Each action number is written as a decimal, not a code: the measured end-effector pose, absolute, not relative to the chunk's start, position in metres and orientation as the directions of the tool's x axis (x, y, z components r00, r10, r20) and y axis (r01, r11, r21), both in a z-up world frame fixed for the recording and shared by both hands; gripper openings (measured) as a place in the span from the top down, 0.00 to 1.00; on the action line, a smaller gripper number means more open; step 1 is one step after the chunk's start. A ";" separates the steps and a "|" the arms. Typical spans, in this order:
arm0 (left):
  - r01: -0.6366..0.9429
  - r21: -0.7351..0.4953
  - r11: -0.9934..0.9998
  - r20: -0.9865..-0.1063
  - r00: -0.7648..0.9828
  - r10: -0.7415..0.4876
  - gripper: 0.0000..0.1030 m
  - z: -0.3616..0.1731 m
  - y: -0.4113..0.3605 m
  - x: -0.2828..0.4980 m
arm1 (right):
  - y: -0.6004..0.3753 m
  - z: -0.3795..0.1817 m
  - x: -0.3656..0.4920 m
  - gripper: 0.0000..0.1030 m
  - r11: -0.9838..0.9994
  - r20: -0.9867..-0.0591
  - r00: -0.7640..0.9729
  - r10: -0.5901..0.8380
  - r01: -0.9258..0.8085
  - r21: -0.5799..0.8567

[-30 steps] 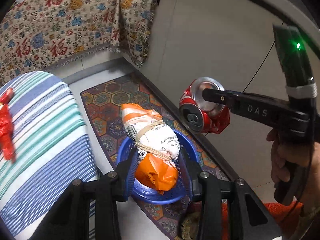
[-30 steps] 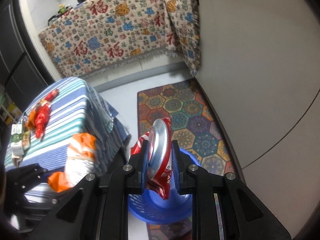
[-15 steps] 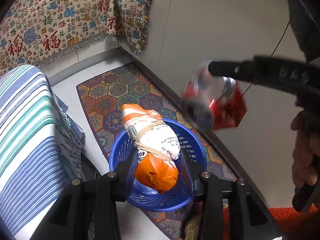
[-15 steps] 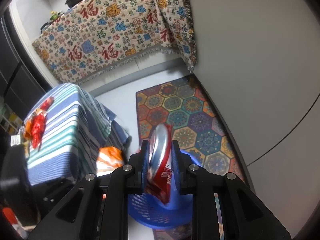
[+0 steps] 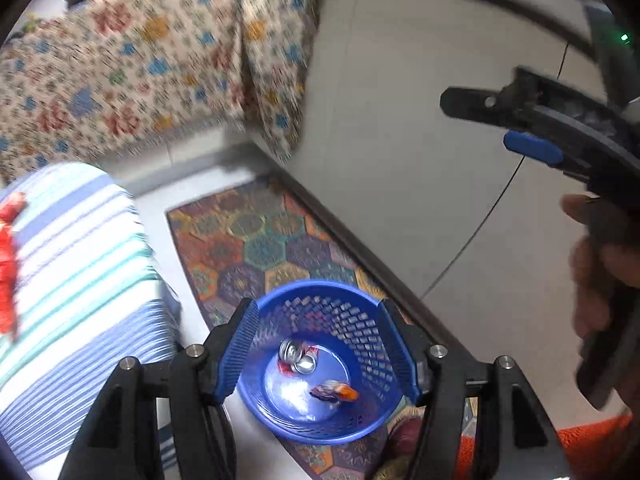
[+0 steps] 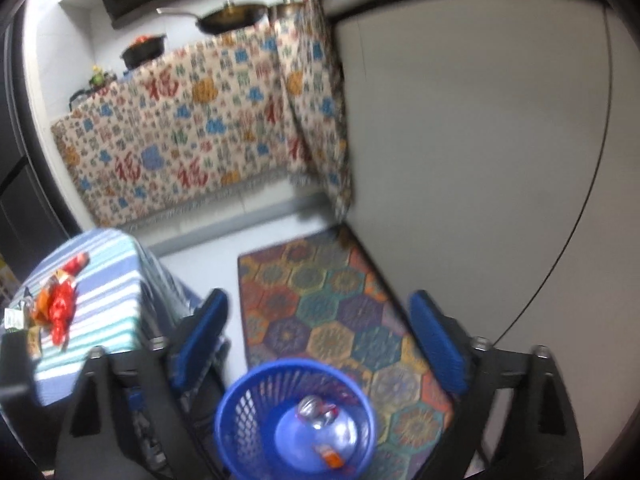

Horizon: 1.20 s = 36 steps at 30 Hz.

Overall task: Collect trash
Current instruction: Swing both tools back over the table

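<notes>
Nearest the left wrist camera, the left gripper [image 5: 320, 344] hangs over the blue mesh basket [image 5: 344, 312] with its jaws opening and nothing between the pads. Below it, on the basket floor, lie a crushed red soda can [image 5: 298, 358] and an orange wrapped packet [image 5: 334, 392], side by side but apart.

The right gripper [image 6: 316, 334], also above the basket [image 6: 256, 396], has its jaws opening wide and is likewise empty; the can [image 6: 316, 408] shows beneath it. Both drops look complete.

To finish the step cleanly, each gripper should probably lift straight clear of the rim, so that no finger clips the light basket and tips it on the hexagon-patterned mat [image 6: 320, 312].

Farther off, on the striped tablecloth [image 6: 108, 280], red and orange wrappers [image 6: 60, 300] await collection, likely the next targets.
</notes>
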<state>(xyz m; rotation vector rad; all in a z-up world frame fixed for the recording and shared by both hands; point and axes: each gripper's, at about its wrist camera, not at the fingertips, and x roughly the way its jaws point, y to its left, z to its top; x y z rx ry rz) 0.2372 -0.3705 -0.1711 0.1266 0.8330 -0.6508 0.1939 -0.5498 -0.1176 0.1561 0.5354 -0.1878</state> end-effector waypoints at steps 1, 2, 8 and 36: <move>0.579 -0.150 0.802 -0.711 0.500 -0.494 0.39 -0.164 -0.362 0.232 | -0.546 -0.113 0.191 0.04 0.972 -0.499 0.855 -0.143 0.216 0.090; 0.577 -0.164 0.800 -0.702 0.501 -0.505 0.39 -0.159 -0.354 0.228 | -0.541 -0.108 0.189 0.03 0.975 -0.478 0.866 -0.145 0.207 0.078; 0.540 -0.171 0.824 -0.728 0.495 -0.475 0.39 -0.138 -0.280 0.193 | -0.497 -0.102 0.183 0.01 0.992 -0.437 0.893 -0.109 0.126 0.011; 0.091 0.015 0.996 -0.805 0.592 -0.042 0.15 -0.177 -0.022 0.165 | -0.200 -0.221 0.190 0.01 0.917 -0.769 0.601 0.218 -0.396 -0.050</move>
